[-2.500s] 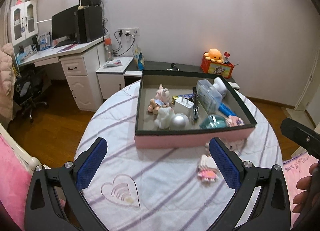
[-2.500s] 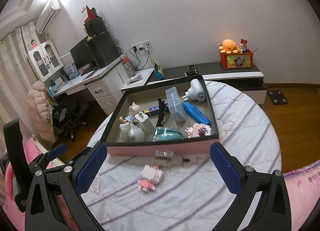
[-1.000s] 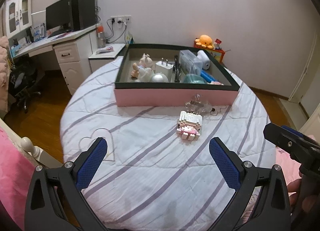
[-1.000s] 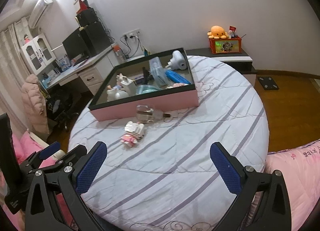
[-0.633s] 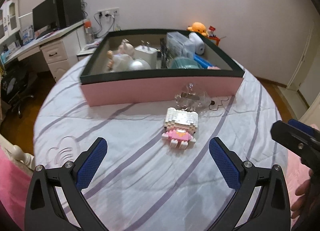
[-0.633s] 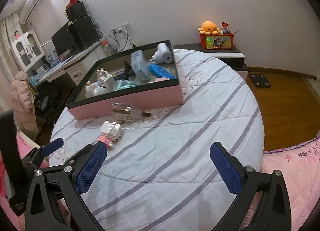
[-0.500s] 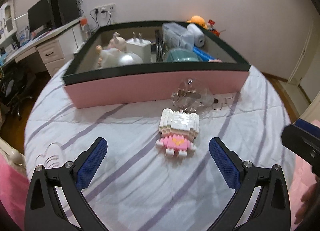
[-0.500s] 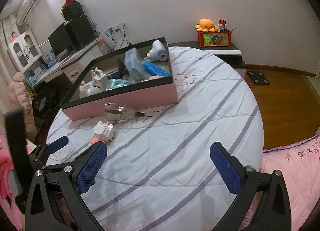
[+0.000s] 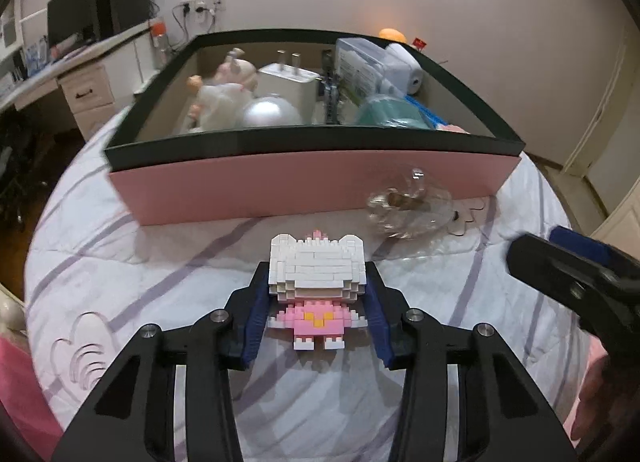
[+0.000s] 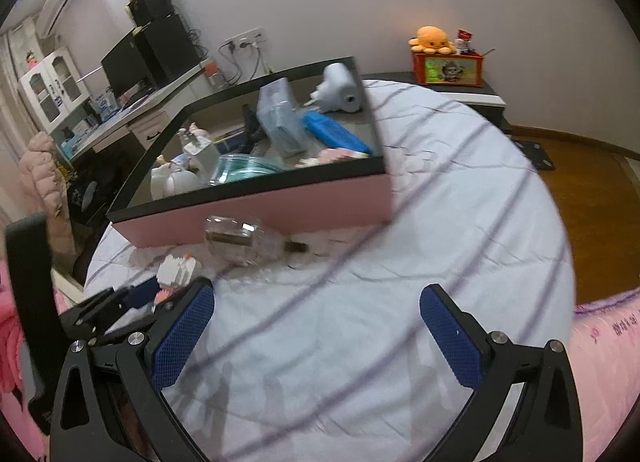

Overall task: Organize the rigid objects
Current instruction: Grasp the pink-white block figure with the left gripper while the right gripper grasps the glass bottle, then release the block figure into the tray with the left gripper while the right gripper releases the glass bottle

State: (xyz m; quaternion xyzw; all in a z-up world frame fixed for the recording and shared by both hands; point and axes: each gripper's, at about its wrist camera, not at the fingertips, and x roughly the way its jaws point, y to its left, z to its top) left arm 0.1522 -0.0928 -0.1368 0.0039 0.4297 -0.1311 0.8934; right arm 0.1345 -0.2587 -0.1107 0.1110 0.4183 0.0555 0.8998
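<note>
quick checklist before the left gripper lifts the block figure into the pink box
1. Block figure between the left gripper fingers: ok, one pad on each side after the fingers have just been closing.
2. Pads pressing firmly on it: cannot tell, contact looks flush but grip strength does not show.
3. Figure intact: ok, no loose bricks seen.
4. Glass bottle clear of the lift path: ok, it lies to the right, against the pink box.
5. Free spot in the box: cannot tell, the near part is crowded.
6. Right gripper out of the way: ok, open and empty, off to the side.
</note>
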